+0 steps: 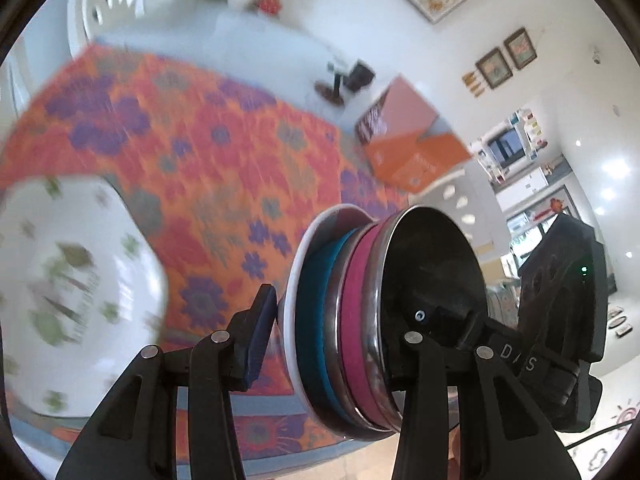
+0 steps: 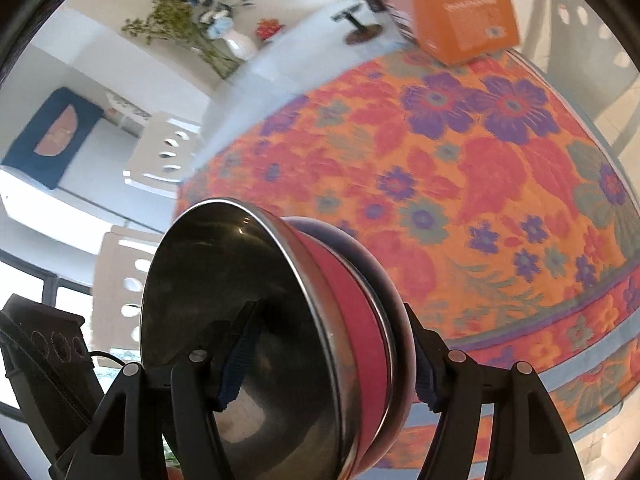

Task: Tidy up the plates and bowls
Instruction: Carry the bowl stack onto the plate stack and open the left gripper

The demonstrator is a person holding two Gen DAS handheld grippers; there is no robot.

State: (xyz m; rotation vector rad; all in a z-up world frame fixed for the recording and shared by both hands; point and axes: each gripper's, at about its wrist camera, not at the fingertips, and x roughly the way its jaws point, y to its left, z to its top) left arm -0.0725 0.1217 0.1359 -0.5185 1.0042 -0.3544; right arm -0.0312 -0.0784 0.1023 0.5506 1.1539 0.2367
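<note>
Tilting bowl stack (image 1: 360, 320), steel, magenta, teal bands

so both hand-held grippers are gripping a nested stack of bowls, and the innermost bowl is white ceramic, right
Not quite. The innermost bowl is dark, shiny metal, as the right wrist view shows. The white one is the outermost bowl, in the left wrist view. The rest holds: the left hand-held gripper and right hand-held gripper both clamp the stack.

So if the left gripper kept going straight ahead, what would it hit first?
Likely the flowered tablecloth beyond the bowl stack that the left gripper straddles; depth is unclear, and the orange box sits farther right.
</note>
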